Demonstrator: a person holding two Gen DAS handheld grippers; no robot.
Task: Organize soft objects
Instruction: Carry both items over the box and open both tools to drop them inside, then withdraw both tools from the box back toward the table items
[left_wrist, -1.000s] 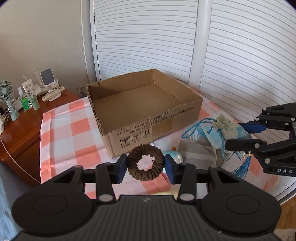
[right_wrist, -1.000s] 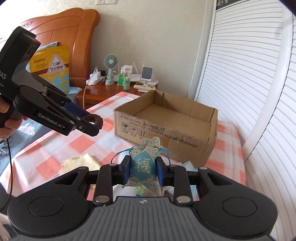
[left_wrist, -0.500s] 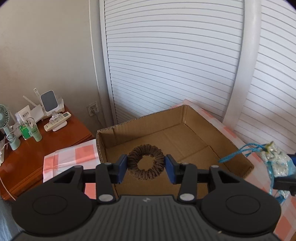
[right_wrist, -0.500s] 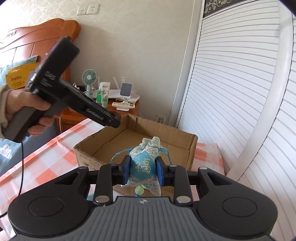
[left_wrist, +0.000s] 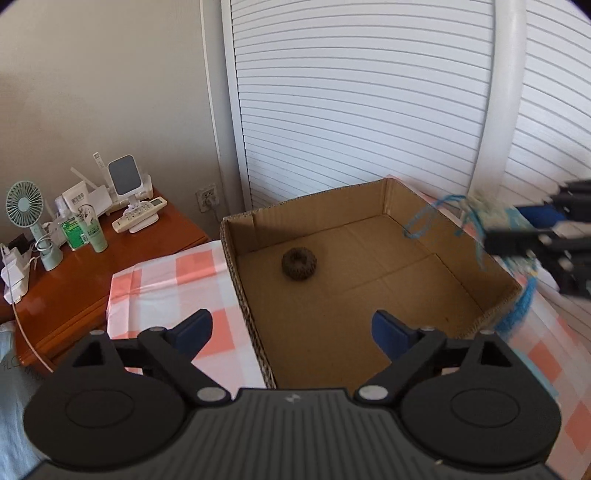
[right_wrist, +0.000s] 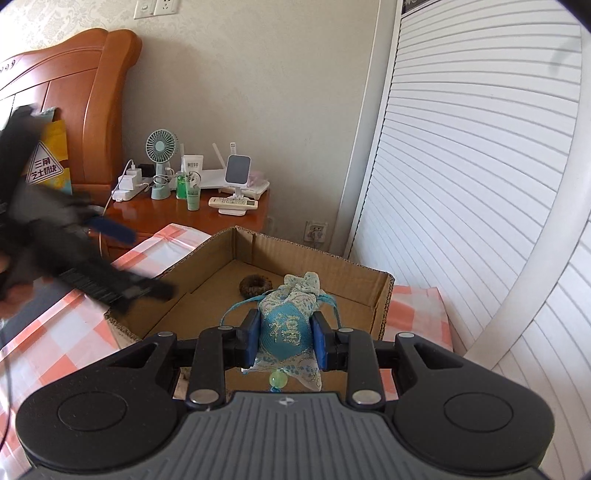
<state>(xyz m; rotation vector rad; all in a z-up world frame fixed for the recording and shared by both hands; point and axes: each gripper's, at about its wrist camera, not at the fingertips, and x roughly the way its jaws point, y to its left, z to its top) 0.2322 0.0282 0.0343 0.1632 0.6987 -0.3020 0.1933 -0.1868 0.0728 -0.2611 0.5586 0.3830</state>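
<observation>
A brown knitted ring (left_wrist: 299, 264) lies on the floor of the open cardboard box (left_wrist: 491, 317), near its far left corner; it also shows as the ring (right_wrist: 255, 286) in the right wrist view. My left gripper (left_wrist: 293, 330) hangs over the box's near edge, its jaws opening wide with nothing between them. My right gripper (right_wrist: 284, 339) is shut on a blue embroidered sachet (right_wrist: 288, 328) with a drawstring and a green bead, held above the box (right_wrist: 384, 299). From the left wrist view the sachet (left_wrist: 517, 225) appears blurred at the box's right side.
The box stands on a bed with a pink and white checked cloth (left_wrist: 173, 280). A wooden nightstand (left_wrist: 88, 273) with a small fan, bottles and a remote is to the left. White louvred doors (left_wrist: 369, 110) rise behind the box. A wooden headboard (right_wrist: 88, 110) stands left.
My left gripper let go of the brown ring, which now lies in the box, and its jaws spread wide. My right gripper carried the sachet closer over the box.
</observation>
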